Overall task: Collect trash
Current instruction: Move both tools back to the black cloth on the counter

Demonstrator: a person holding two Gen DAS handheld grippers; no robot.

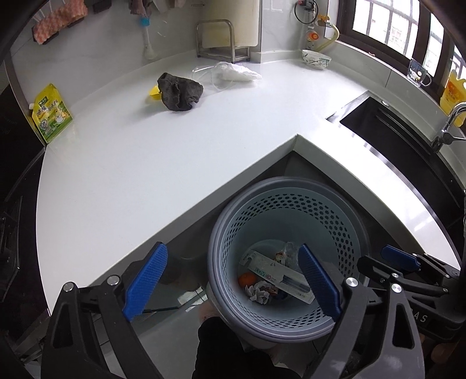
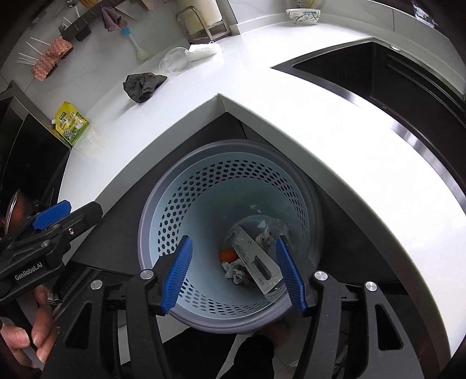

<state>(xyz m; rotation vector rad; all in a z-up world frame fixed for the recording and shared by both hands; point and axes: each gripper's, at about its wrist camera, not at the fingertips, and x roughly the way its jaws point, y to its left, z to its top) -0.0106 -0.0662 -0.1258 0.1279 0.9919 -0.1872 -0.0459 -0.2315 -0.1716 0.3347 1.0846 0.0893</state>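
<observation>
One round grey-blue perforated plastic waste basket stands on the floor, tucked into the inner corner of the white L-shaped countertop. At its bottom lie one long clear plastic package with green lettering, one crumpled white paper wad, one small orange round piece and one scrunched clear wrapper.

Both tools hang over the basket's mouth. The left gripper, blue pads spread wide, has hold of nothing; the right gripper is likewise parted and bare.

On the counter, well apart from the basket, sit one crumpled dark grey cloth, one yellow-green printed pouch, one clear plastic lid touching one white wadded bag, and one patterned ceramic bowl. One dark sink lies to the right.
</observation>
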